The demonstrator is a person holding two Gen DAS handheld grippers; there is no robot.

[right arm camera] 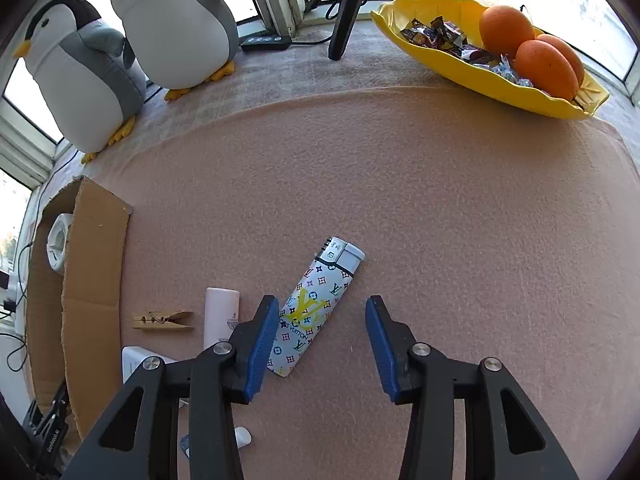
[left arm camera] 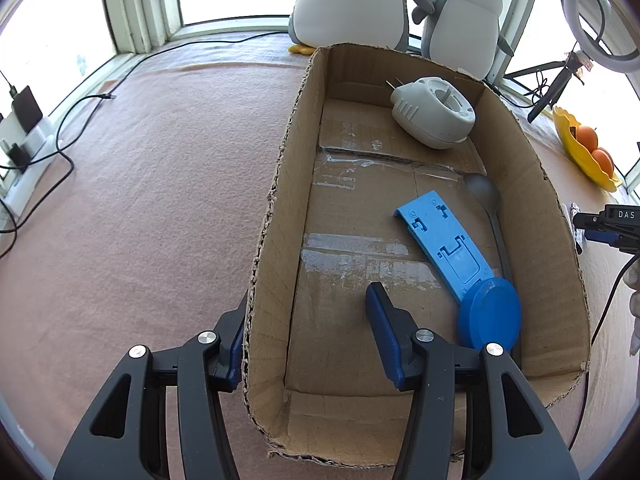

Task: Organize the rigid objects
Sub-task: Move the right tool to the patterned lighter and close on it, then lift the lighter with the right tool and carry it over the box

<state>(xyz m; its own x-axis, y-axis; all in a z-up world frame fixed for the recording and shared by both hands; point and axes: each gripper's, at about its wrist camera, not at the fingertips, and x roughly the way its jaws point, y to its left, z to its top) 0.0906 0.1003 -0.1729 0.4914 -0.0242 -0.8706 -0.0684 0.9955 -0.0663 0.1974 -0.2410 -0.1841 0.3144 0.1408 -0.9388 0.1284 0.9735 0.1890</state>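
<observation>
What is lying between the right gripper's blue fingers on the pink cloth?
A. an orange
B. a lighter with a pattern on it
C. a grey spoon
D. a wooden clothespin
B: the patterned lighter lies on the cloth between the open fingers of the right gripper; the clothespin sits off to the side, and the oranges are in the yellow dish.

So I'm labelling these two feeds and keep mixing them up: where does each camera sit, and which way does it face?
Left wrist: on the left tongs, looking steeply down into the cardboard box; its two blue-padded fingers straddle the box's left wall.
Right wrist: on the right tongs, looking down at the patterned lighter on the pink cloth, the lighter's lower end between open fingers.
Shared: the box, both plush penguins, the yellow fruit dish.
</observation>
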